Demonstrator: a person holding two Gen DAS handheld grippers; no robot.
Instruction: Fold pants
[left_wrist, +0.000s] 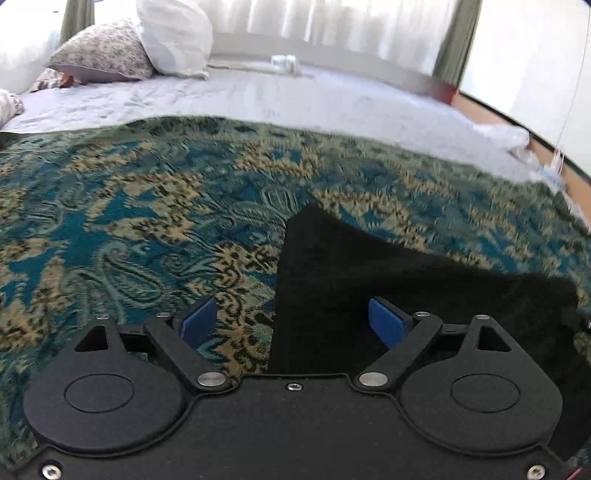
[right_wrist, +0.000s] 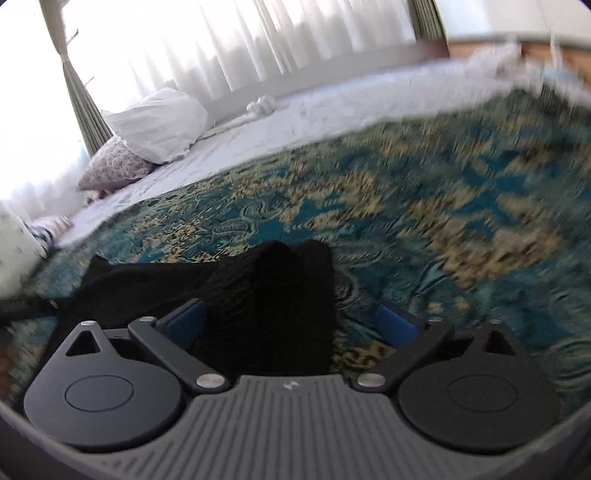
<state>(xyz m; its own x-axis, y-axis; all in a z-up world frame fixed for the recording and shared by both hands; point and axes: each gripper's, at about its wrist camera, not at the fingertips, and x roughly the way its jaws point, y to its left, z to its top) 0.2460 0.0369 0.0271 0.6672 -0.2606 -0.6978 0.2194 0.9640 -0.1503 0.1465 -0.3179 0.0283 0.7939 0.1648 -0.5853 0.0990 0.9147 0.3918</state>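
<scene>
Black pants (left_wrist: 369, 266) lie on a teal and gold patterned bedspread (left_wrist: 129, 206). In the left wrist view my left gripper (left_wrist: 291, 321) is open, its blue pads wide apart; the pants' left edge runs between them and a pointed corner reaches away from me. In the right wrist view my right gripper (right_wrist: 291, 321) is open too, with a bunched fold of the pants (right_wrist: 266, 295) lying between its pads. The rest of the cloth stretches to the left there. Neither gripper holds the cloth.
A white sheet (left_wrist: 258, 96) covers the far part of the bed. A white pillow (left_wrist: 173, 37) and a floral pillow (left_wrist: 103, 51) lean at the far left. Curtains hang behind. The bed's right edge and wooden floor (left_wrist: 491, 114) show at far right.
</scene>
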